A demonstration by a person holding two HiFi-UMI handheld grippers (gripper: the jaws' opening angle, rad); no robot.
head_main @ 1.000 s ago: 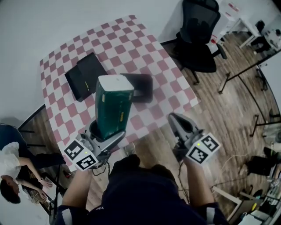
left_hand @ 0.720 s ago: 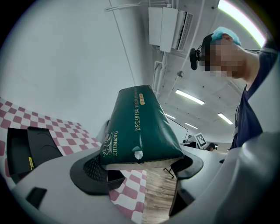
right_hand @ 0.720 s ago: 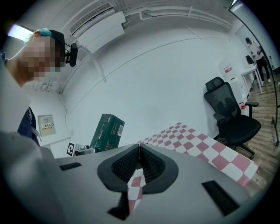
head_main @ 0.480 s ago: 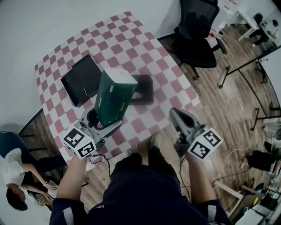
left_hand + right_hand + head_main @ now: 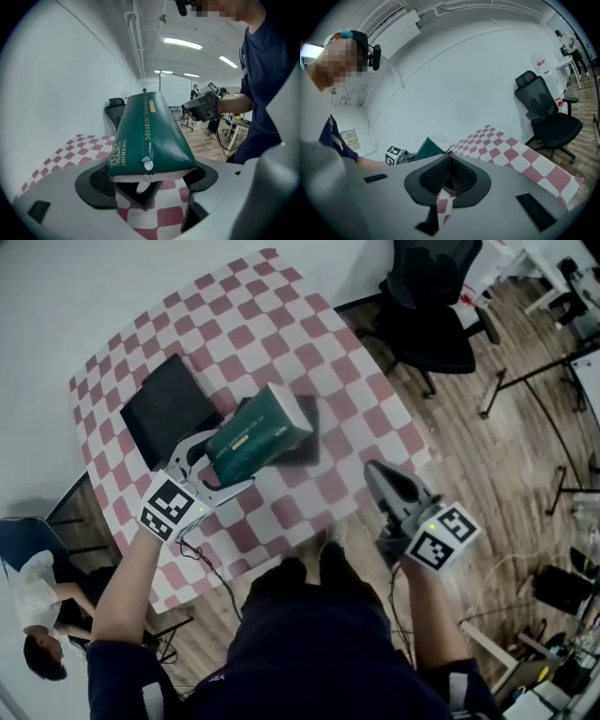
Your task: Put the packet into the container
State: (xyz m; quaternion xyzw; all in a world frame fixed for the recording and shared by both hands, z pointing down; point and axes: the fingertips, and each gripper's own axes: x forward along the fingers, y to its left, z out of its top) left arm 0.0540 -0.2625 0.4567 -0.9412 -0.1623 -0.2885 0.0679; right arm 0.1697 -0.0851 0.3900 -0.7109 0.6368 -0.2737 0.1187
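Observation:
A green packet with a white end is held tilted, nearly level, above the red-and-white checked table. My left gripper is shut on its near end, and in the left gripper view the packet fills the space between the jaws. A small black container sits on the table just beyond and under the packet, partly hidden by it. My right gripper hangs off the table's near right edge, shut on nothing.
A larger flat black box lies on the table's left part. A black office chair stands past the table's right corner on the wooden floor. A person sits at the lower left. White wall runs behind the table.
The packet has tipped from upright to nearly level, its top swinging right over the small black container. My left gripper moved left and up. The right gripper barely moved.

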